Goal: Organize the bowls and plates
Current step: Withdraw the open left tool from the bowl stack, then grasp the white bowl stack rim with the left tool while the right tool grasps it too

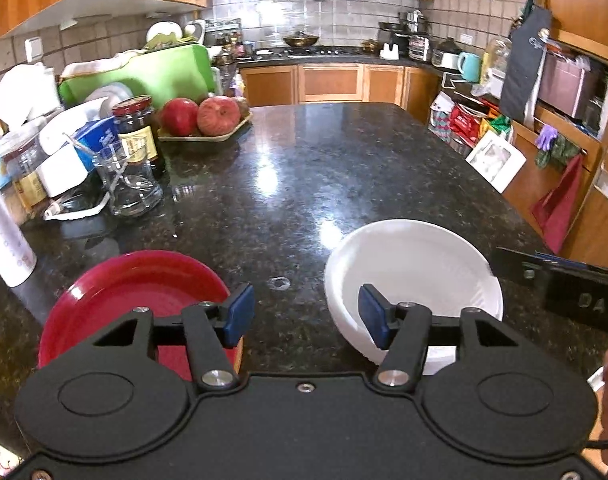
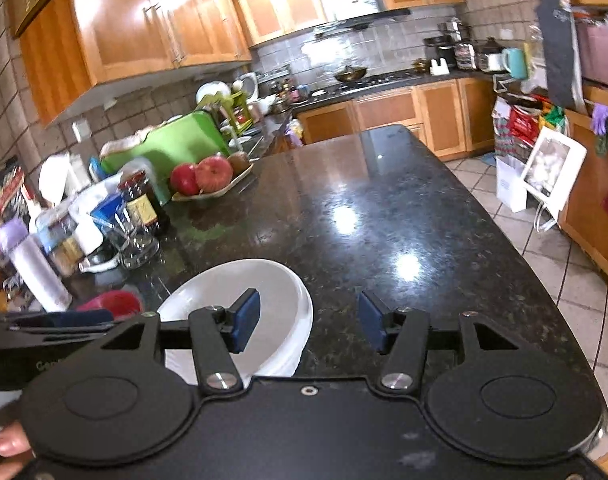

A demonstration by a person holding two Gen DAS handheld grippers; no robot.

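Note:
A red plate (image 1: 136,292) lies on the black granite counter (image 1: 304,184) at the near left. A white bowl (image 1: 416,276) stands to its right. My left gripper (image 1: 306,316) is open and empty, hovering over the bare counter between the two dishes. My right gripper (image 2: 310,322) is open and empty; its left finger is over the white bowl (image 2: 240,292), its right finger over bare counter. The red plate (image 2: 116,304) shows partly behind the left gripper's body in the right wrist view.
Along the left edge stand a glass pitcher (image 1: 130,184), a dark jar (image 1: 138,128), a white bottle (image 1: 4,236) and a tray of apples (image 1: 204,120). The counter's right edge (image 2: 544,280) drops to a tiled floor.

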